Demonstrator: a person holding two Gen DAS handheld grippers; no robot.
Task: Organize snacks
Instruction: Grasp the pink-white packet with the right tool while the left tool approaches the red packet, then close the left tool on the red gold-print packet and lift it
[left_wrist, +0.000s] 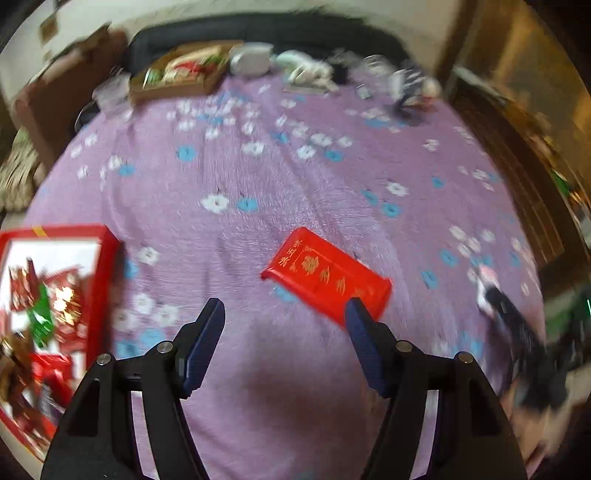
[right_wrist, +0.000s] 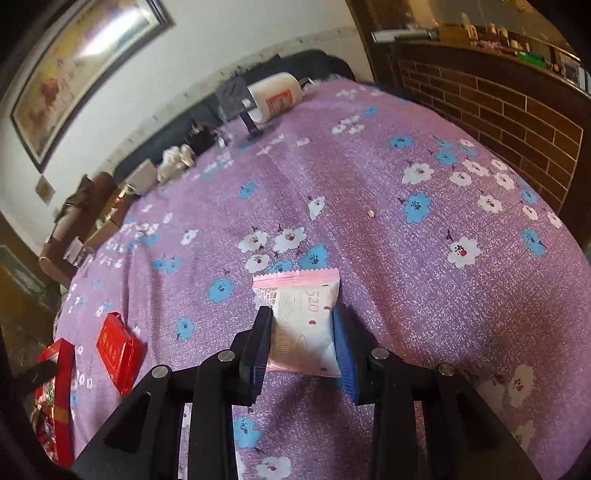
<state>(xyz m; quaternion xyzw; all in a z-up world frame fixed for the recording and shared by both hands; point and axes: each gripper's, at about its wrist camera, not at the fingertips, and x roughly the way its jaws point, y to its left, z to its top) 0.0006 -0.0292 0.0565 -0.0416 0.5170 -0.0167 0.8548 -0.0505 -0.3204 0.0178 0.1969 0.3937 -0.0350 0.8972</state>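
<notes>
My right gripper is shut on a pink and white snack packet, its blue pads pressing the packet's two sides just above the purple flowered cloth. My left gripper is open over the cloth with nothing between its fingers. A flat red packet with gold writing lies just beyond its right fingertip; the same red packet shows at the lower left of the right wrist view. A red box full of wrapped snacks sits at the left edge, and a corner of the red box appears at far left.
At the cloth's far side lie a brown tray of packets, white items and a black stand beside a white jar. A brick-faced counter borders the right side. The other gripper shows blurred at right.
</notes>
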